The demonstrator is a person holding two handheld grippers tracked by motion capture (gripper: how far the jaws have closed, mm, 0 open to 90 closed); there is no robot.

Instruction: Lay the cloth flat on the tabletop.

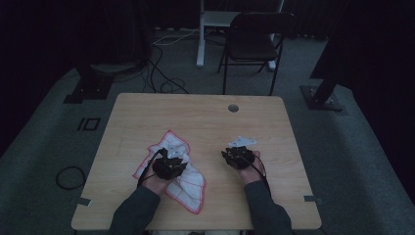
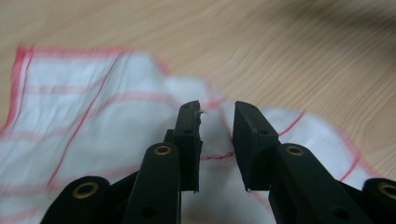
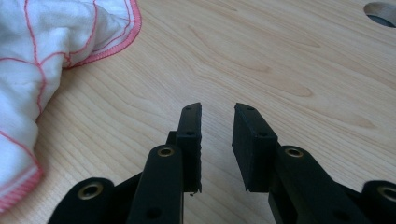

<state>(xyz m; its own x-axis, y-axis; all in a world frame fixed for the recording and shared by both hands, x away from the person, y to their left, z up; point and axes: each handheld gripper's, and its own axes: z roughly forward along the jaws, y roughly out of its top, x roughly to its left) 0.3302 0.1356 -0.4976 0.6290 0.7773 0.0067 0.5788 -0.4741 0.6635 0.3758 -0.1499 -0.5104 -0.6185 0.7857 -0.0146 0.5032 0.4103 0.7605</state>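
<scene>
A white cloth point(image 1: 192, 188) with red grid lines and a red hem lies crumpled on the left half of the wooden table point(image 1: 205, 117). My left gripper point(image 1: 178, 156) hovers over the middle of the cloth. In the left gripper view its jaws point(image 2: 217, 112) stand a little apart above the cloth point(image 2: 88, 116), and no fold is pressed between the pads. My right gripper point(image 1: 238, 152) rests over bare wood to the right, apart from the cloth. Its jaws point(image 3: 218, 114) are open with nothing between them, and the cloth point(image 3: 56, 37) lies off to their left.
A round cable hole point(image 1: 233, 107) sits near the table's far edge, also seen as the hole point(image 3: 383, 11) in the right gripper view. Beyond the table stand a black folding chair point(image 1: 254, 41), a white desk leg point(image 1: 200, 34), floor cables point(image 1: 161, 78) and two black stand bases.
</scene>
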